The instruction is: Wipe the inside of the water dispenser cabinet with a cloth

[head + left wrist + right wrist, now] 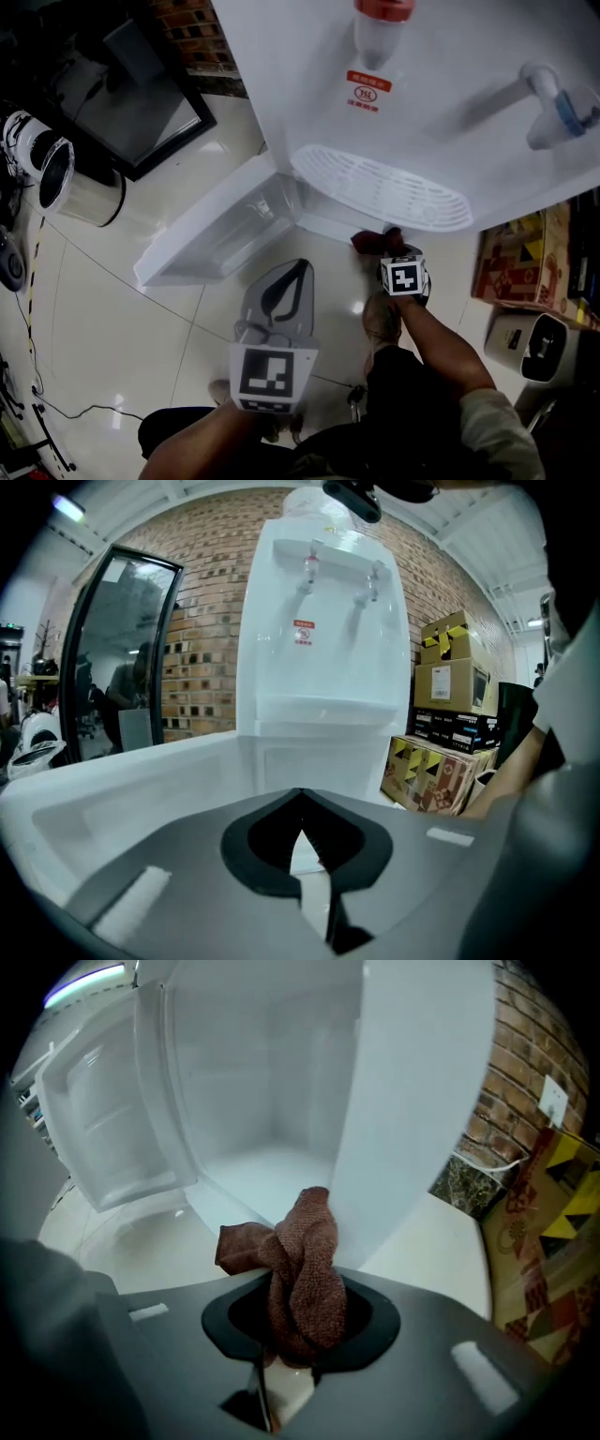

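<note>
The head view looked steeply down on the water dispenser (300,75). The left gripper view faced its front from low down. The right gripper view looked closely into its cabinet (272,1101).

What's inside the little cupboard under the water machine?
Just white walls and a white floor show inside the cabinet. The brown cloth in the right claw covers some near floor; the dispenser's outer wall hides the right side.

Left gripper (296,272): matte grey flat shell, black-rimmed teardrop opening, white rectangular patches (450,836) on shell. Left marker cube (272,375): white faces, black square pattern. Right gripper (392,251): same grey shell, black-lined opening, white patches. Right marker cube (404,277): white, black squares. Person: pale grey-beige short sleeve (497,427), dark clothing (403,375) below.
</note>
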